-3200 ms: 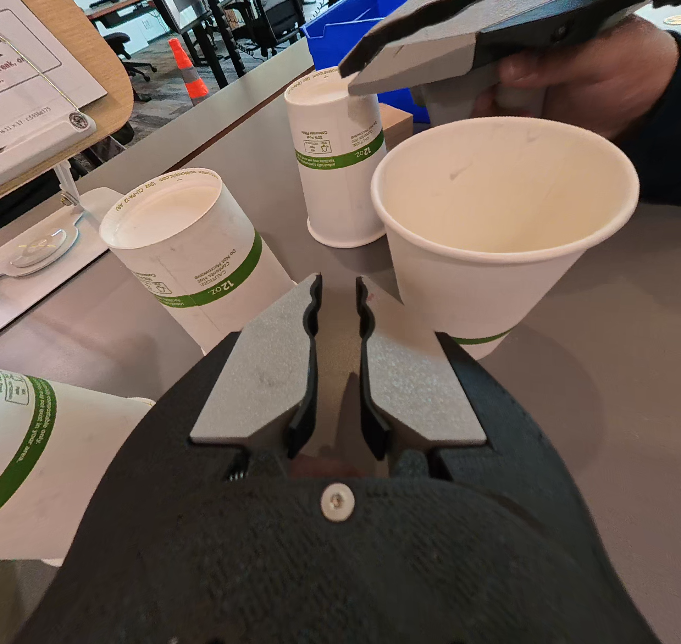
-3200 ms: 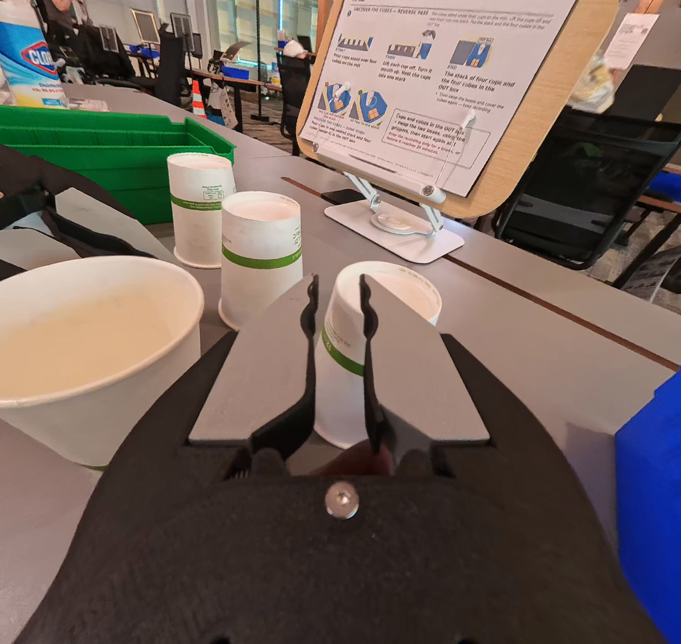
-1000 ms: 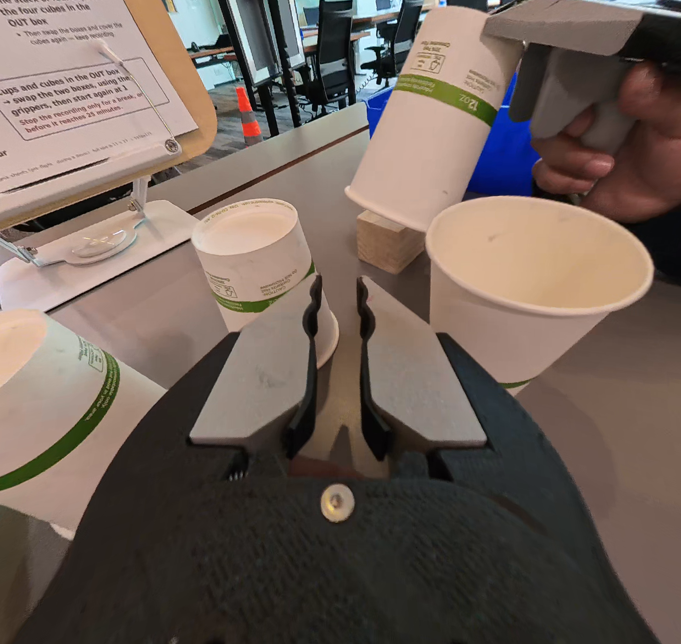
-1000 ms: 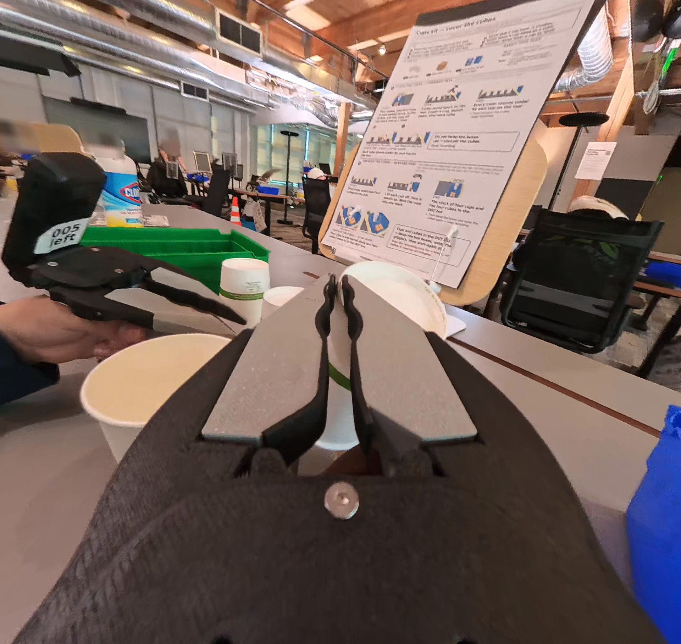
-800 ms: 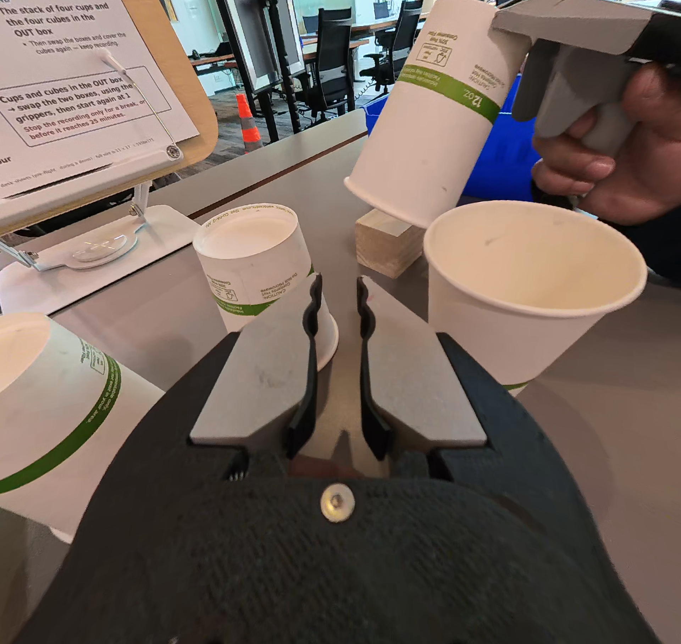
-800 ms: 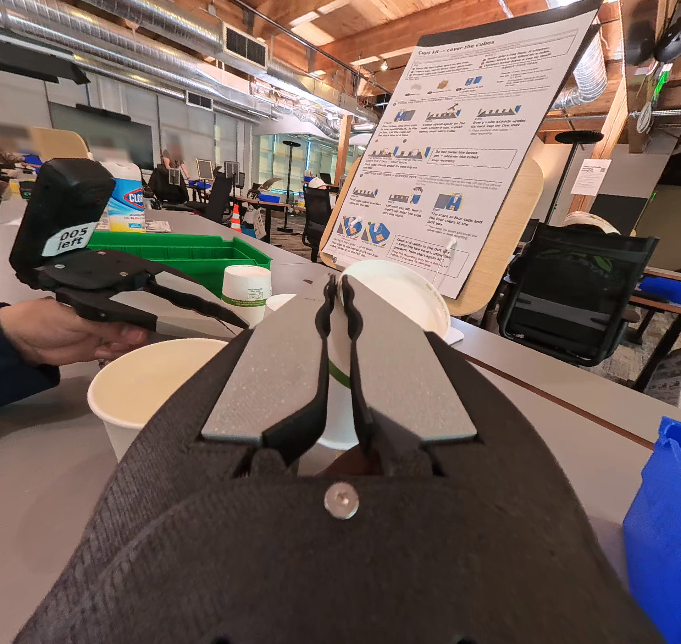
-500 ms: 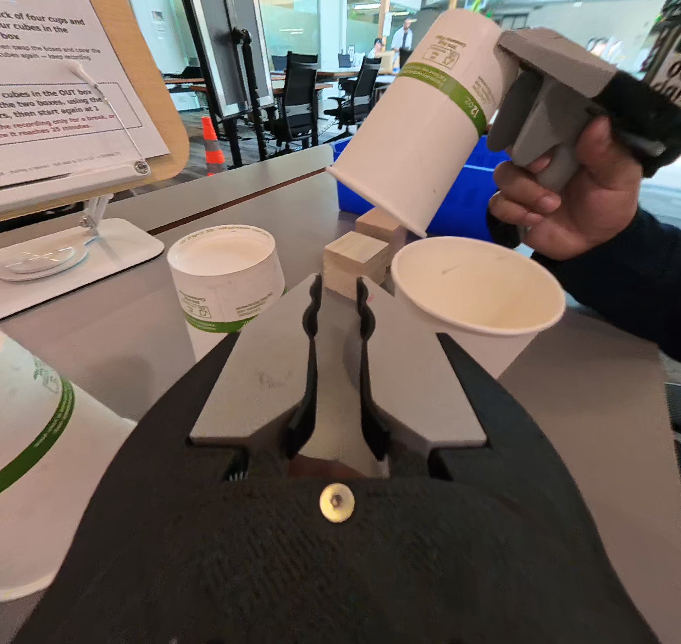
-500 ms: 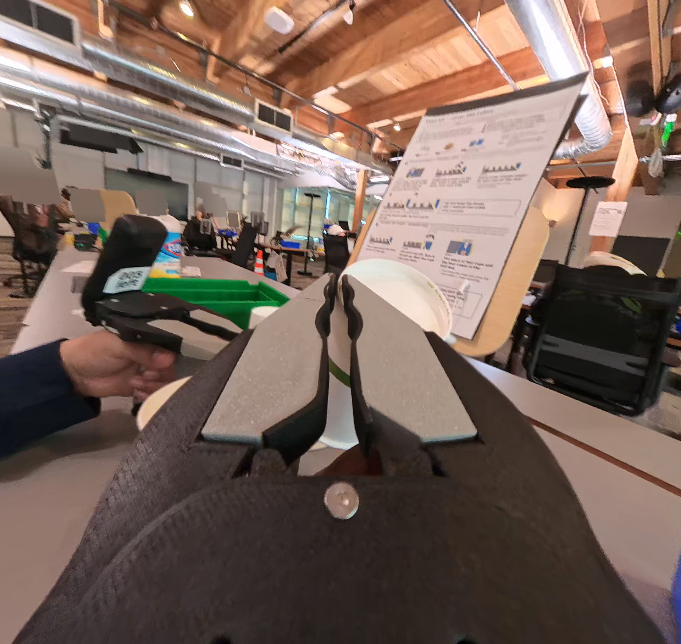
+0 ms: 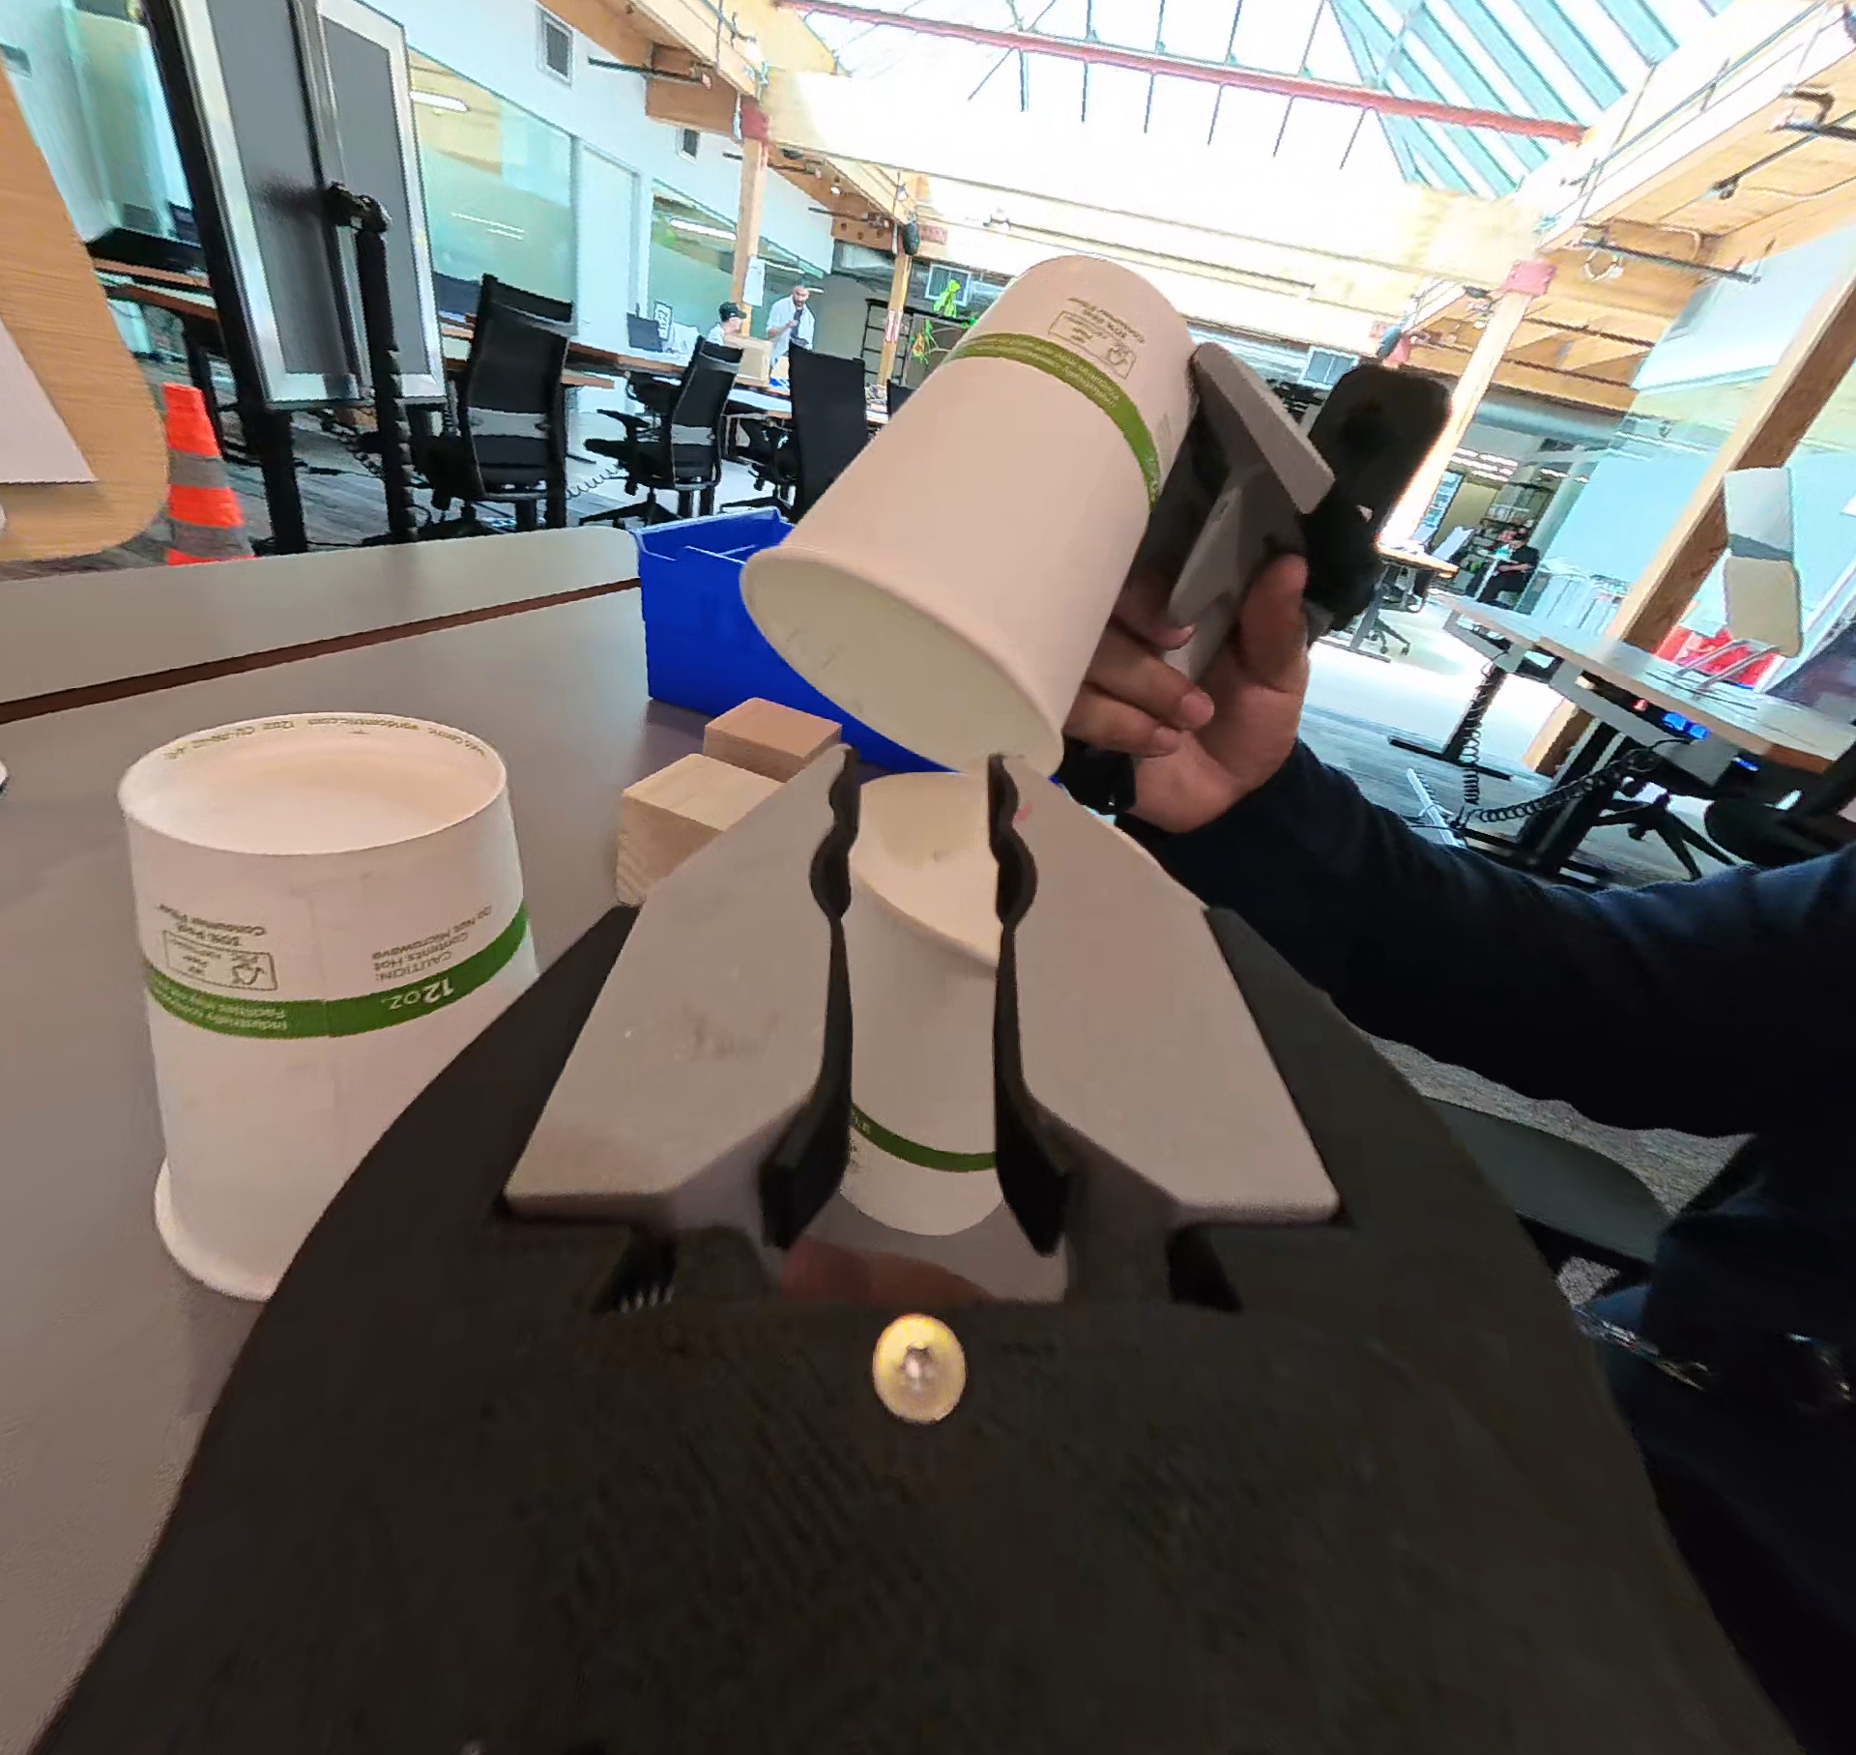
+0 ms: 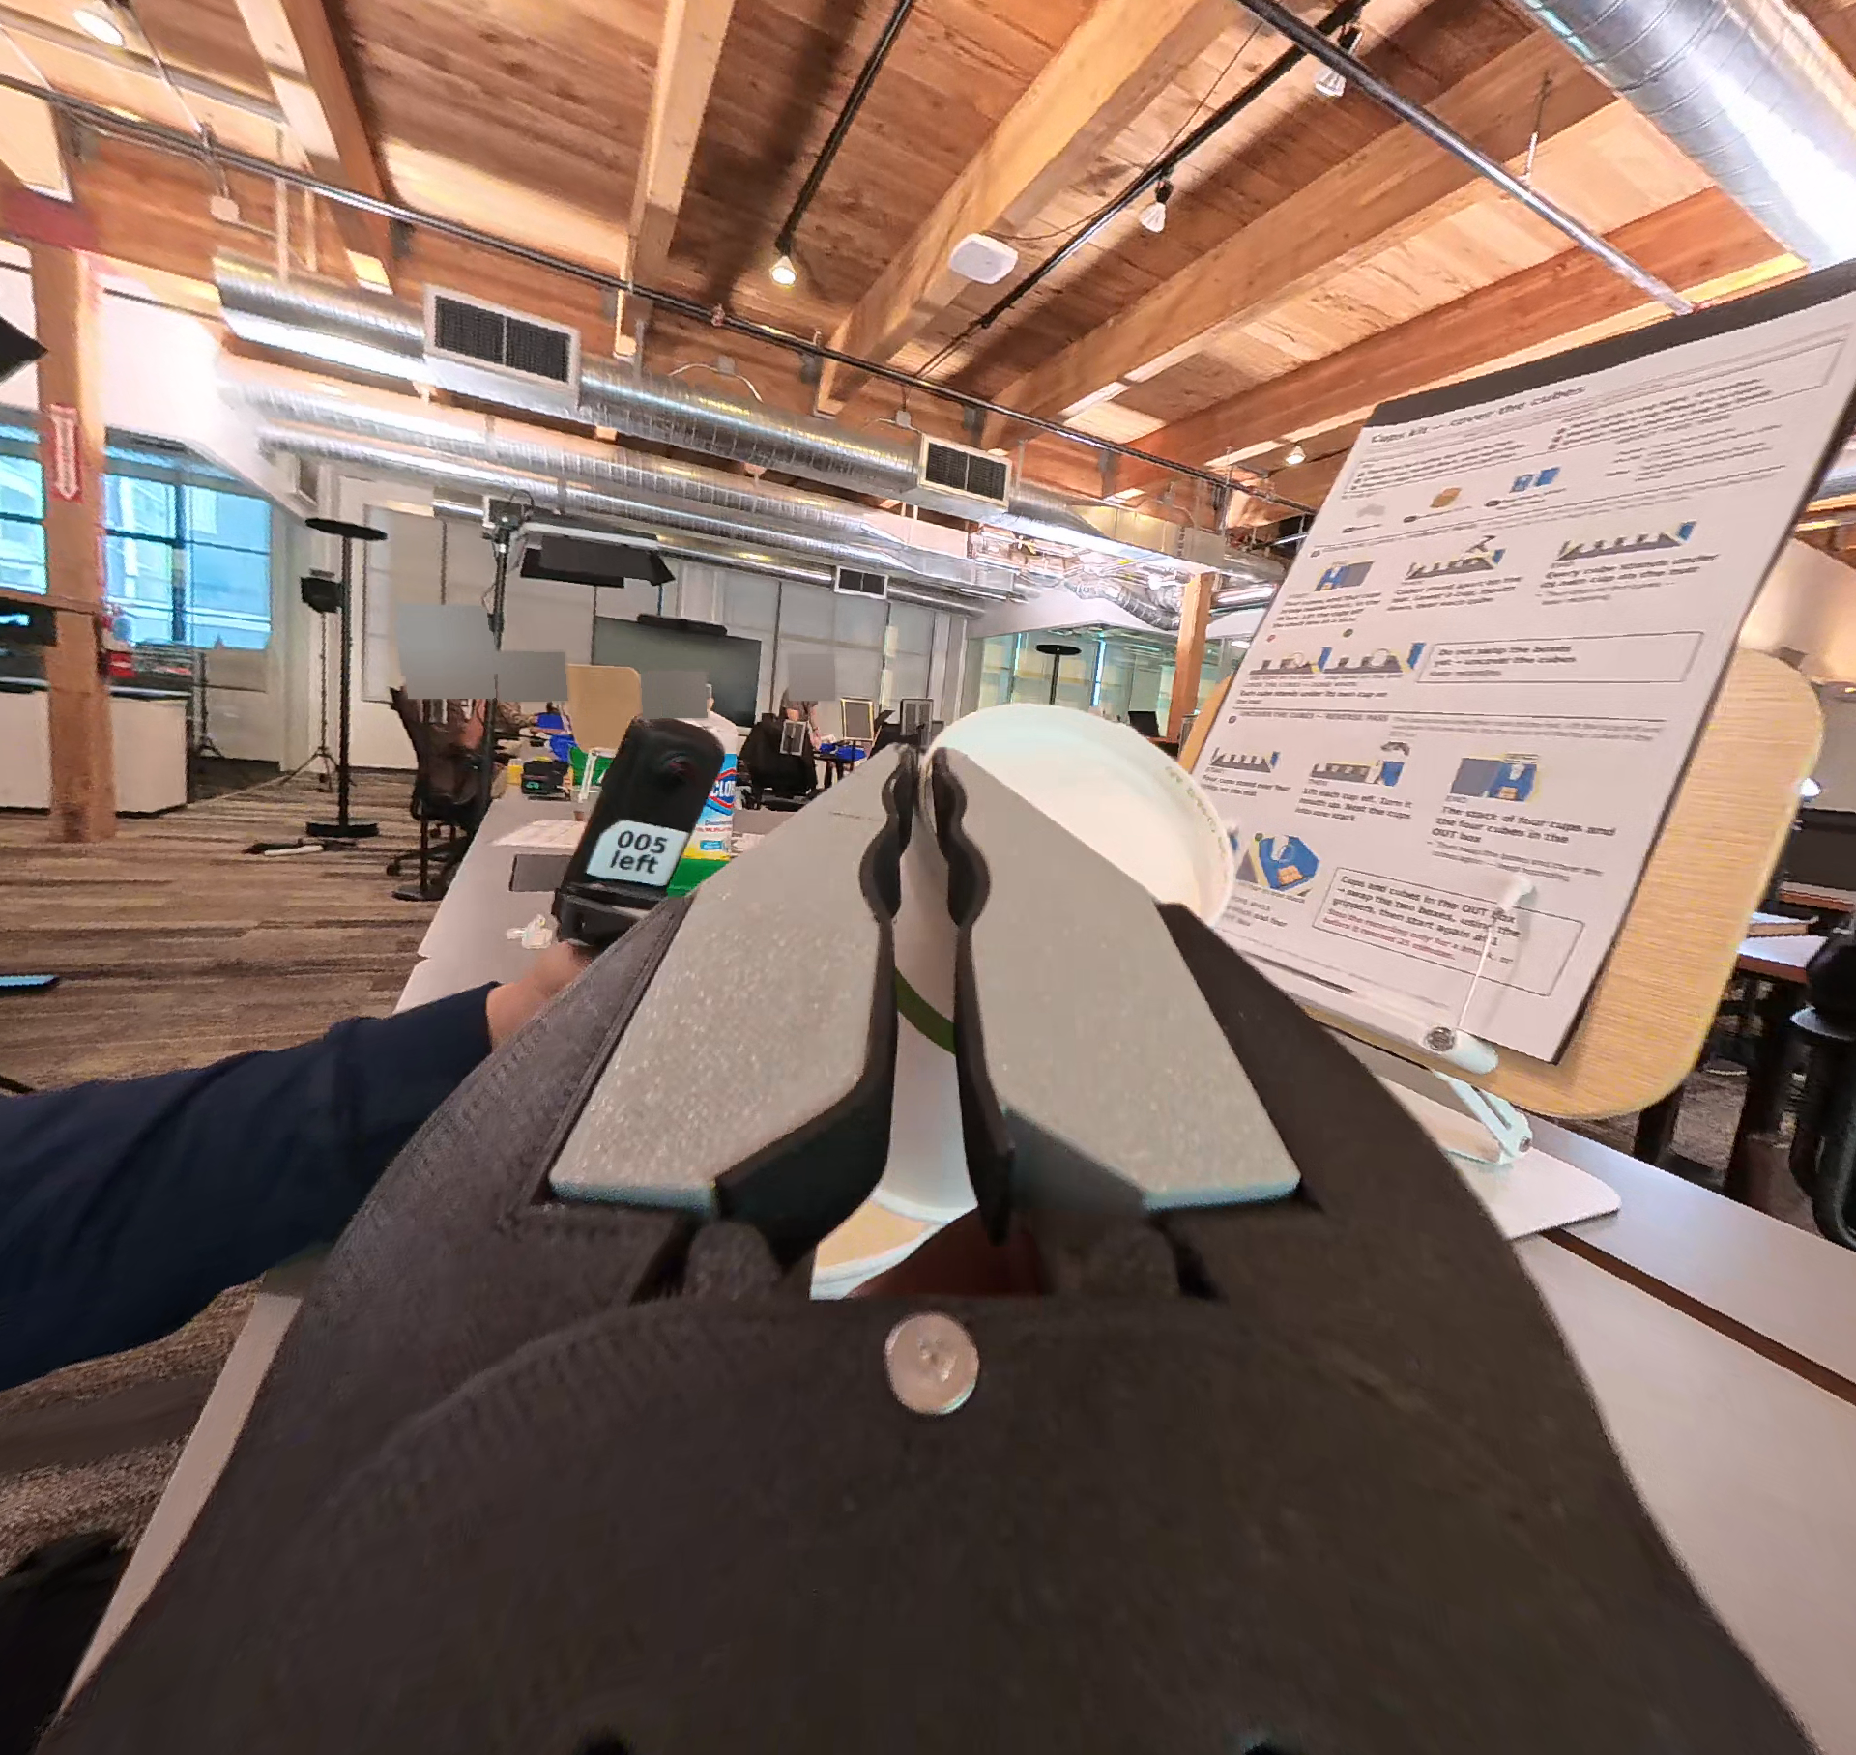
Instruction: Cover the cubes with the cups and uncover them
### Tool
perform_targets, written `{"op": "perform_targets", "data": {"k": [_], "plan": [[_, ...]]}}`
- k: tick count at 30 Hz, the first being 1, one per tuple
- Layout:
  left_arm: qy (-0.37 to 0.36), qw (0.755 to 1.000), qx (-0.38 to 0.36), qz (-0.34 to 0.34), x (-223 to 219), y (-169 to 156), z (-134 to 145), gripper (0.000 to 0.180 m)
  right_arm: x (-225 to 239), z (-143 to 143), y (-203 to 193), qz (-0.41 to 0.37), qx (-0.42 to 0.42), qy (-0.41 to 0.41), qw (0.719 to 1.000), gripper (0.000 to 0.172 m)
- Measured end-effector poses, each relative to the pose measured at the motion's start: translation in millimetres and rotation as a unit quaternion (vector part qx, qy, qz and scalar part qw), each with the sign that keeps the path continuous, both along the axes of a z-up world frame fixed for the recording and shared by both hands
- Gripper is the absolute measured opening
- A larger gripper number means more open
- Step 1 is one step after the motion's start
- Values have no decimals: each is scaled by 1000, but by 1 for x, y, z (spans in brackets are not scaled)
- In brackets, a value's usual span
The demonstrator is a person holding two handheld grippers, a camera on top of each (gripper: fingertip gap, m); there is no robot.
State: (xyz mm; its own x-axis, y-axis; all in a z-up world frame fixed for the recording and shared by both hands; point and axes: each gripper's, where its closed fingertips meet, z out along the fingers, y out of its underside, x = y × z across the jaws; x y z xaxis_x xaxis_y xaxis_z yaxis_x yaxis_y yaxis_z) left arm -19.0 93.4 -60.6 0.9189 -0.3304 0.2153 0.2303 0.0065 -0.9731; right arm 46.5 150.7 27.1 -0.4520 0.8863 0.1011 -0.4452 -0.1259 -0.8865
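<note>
Left wrist view: white paper cups with green bands.
Lifted cup: tilted, right tongs clamp its wall.
Upright cup: behind parted left tongs, unheld.
Cubes: pale wood, bare on bench.

We're looking out past the jaws into a big open-plan office that doubles as a lab: rows of desks and black office chairs beyond the fingertips, exposed wooden ceiling beams and silver ducting overhead, light stands far left, an orange traffic cone on the carpet.
</note>
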Motion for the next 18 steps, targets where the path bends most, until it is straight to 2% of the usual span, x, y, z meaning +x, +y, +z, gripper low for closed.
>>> {"op": "perform_targets", "data": {"k": [6,18], "plan": [[-1,999,12,-47,21,-1,3,28,2,-3,-16,17,24,3,1000,0],[-2,998,25,-59,26,-3,7,28,10,3,-20,33,17,24,999,0]]}}
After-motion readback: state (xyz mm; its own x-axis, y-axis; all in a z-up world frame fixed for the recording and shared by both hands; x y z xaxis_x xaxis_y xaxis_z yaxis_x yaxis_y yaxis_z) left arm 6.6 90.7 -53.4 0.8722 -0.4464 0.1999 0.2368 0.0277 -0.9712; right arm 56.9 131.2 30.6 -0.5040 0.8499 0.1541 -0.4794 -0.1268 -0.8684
